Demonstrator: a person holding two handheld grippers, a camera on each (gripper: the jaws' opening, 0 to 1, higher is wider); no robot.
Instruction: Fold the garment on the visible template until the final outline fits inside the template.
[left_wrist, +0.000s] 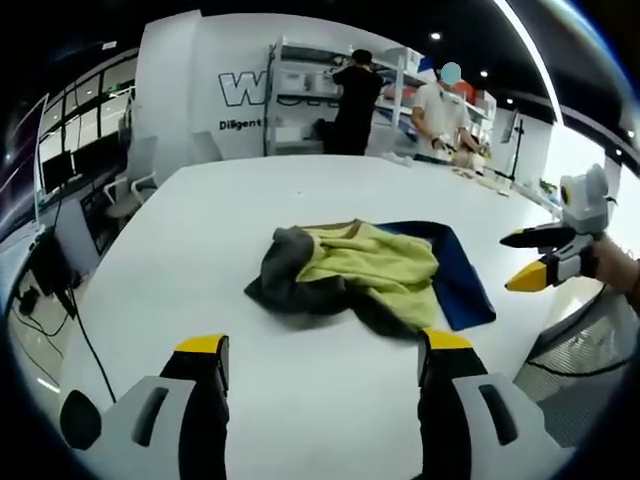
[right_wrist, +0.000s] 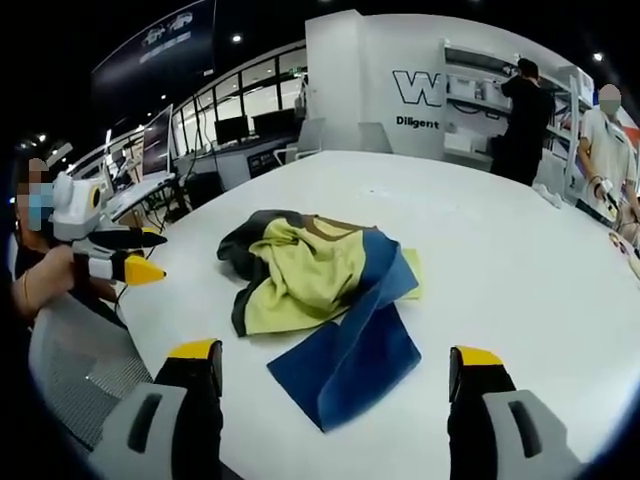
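Garment (left_wrist: 350, 275) lies crumpled near the middle of a white table (left_wrist: 230, 210), its yellow-green fabric bunched over dark grey folds and partly covering a blue template (left_wrist: 455, 280) spread flat beneath it. In the left gripper view, the left gripper (left_wrist: 322, 358) hangs short of the heap with its yellow-tipped jaws spread wide, holding nothing and touching nothing; the right gripper (left_wrist: 528, 257) enters from the right, just beside the template's edge, its jaws parted and empty. In the right gripper view, the right gripper (right_wrist: 336, 368) hovers over the table with jaws wide apart, the blue template's (right_wrist: 350, 350) near corner between them but untouched, while the left gripper (right_wrist: 140, 255) shows at the left, jaws parted and clear of the garment (right_wrist: 295, 270). Two people (left_wrist: 355, 100) stand at shelves (left_wrist: 300, 90) beyond the table.
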